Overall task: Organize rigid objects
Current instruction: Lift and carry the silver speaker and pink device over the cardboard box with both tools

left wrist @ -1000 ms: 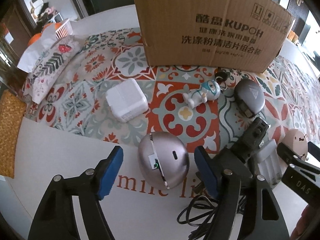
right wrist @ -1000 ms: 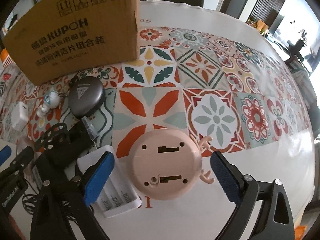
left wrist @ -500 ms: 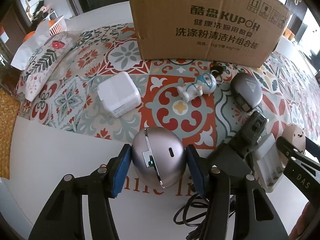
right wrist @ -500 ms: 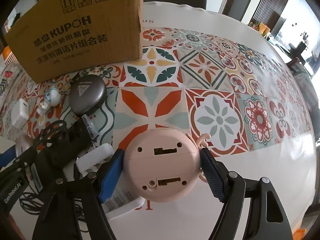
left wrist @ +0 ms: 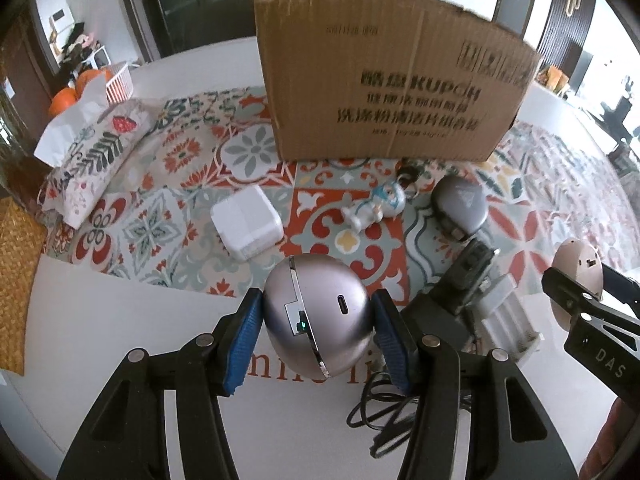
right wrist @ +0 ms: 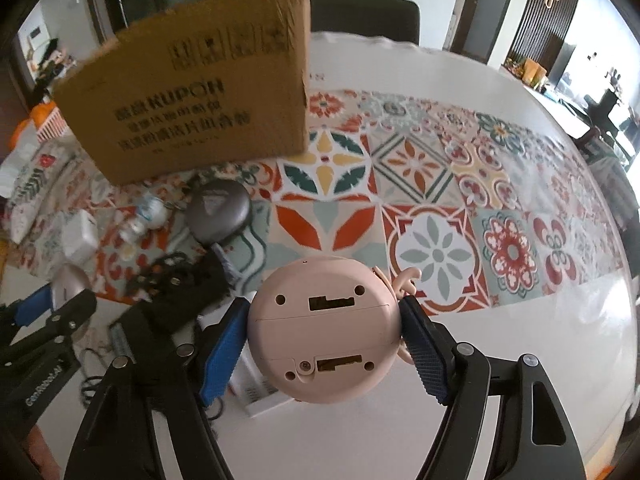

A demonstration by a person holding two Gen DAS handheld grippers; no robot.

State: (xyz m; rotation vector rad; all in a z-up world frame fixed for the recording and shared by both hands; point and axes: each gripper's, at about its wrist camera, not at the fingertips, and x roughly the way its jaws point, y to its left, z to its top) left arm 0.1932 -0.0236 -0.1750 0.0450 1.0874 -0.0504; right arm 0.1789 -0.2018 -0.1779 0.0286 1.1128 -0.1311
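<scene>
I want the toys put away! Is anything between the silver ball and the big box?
Yes. The white charger and the small astronaut figure lie on the mat between the silver ball, clamped in the left gripper, and the cardboard box.

A cardboard box (left wrist: 384,80) stands at the back of the patterned mat (left wrist: 180,152). Before it, left to right, lie a charger block (left wrist: 247,222), a small figurine (left wrist: 374,208) and a rounded case (left wrist: 460,208). Nearer, what seems a battery tray (left wrist: 506,320) sits beside a tangle of cable (left wrist: 384,412), on the table (left wrist: 100,320).
</scene>
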